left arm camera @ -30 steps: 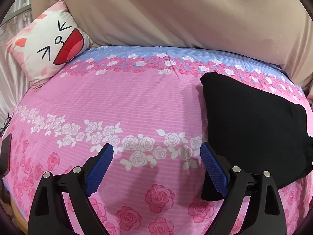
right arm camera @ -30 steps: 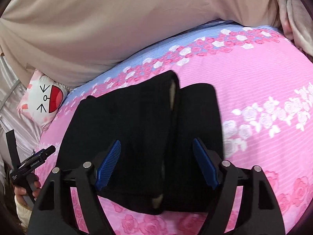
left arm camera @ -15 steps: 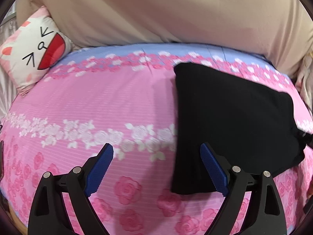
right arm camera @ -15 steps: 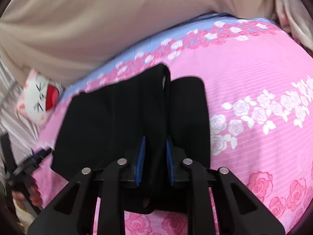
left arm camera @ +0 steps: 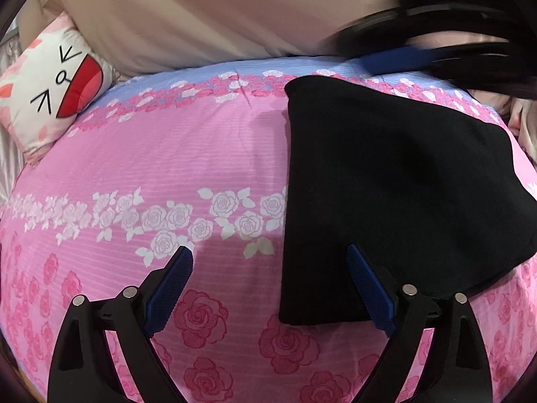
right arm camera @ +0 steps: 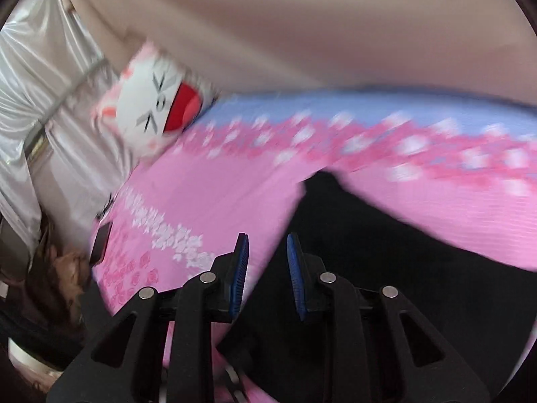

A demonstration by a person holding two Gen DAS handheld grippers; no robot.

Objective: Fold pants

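The black pants (left arm camera: 386,184) lie folded on the right half of the pink rose bedsheet (left arm camera: 167,168). My left gripper (left arm camera: 268,252) hangs open just above their near left corner, with its right finger over the black cloth and its left finger over bare sheet. In the right wrist view, which is blurred by motion, my right gripper (right arm camera: 267,236) has its jaws drawn narrow on a fold of the pants (right arm camera: 369,268), and the cloth trails down to the right. One of its blue pads (left arm camera: 396,58) streaks past the pants' far end.
A cat-face pillow (left arm camera: 57,90) leans at the bed's far left corner against a beige padded headboard (left arm camera: 218,16). Silver curtain fabric (right arm camera: 40,84) hangs beyond the bed's left side. A small dark object (right arm camera: 100,241) lies at that edge of the bed.
My right gripper closed from wide open onto a fold of the pants, then swung fast to the left. My left gripper drifted closer to the pants' near corner and stayed open.
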